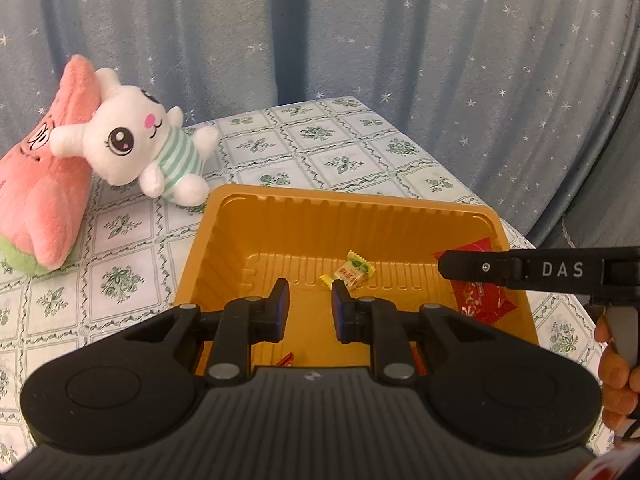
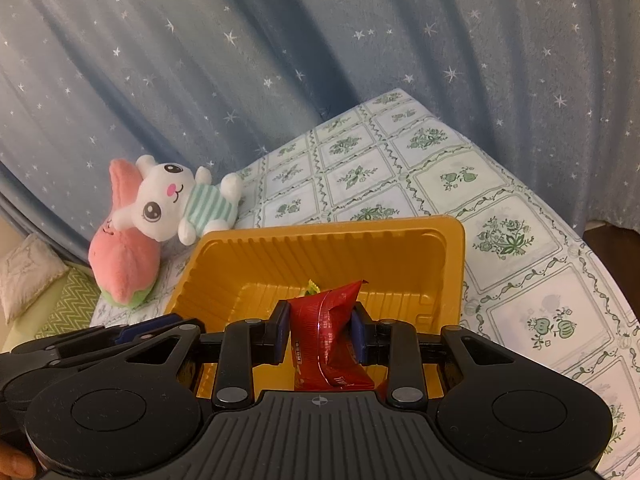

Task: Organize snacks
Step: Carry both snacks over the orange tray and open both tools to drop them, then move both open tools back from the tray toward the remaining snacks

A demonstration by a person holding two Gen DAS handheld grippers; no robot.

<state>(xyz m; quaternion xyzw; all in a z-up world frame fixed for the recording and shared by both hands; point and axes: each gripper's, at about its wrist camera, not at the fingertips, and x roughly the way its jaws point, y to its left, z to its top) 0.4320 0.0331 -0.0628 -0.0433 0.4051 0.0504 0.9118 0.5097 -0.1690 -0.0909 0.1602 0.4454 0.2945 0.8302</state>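
A red packet (image 2: 328, 332) is pinched between the closed jaws of the right gripper (image 2: 320, 334) above the near right of the orange tray (image 1: 280, 208). The left gripper (image 1: 308, 308) is held parted and empty. One yellow candy (image 1: 348, 274) is already in the tray; the packet's release is judged outstanding.

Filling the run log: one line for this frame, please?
task: organize snacks | right gripper: shut on red snack packet, over orange tray | left gripper: open, empty | yellow candy: in tray
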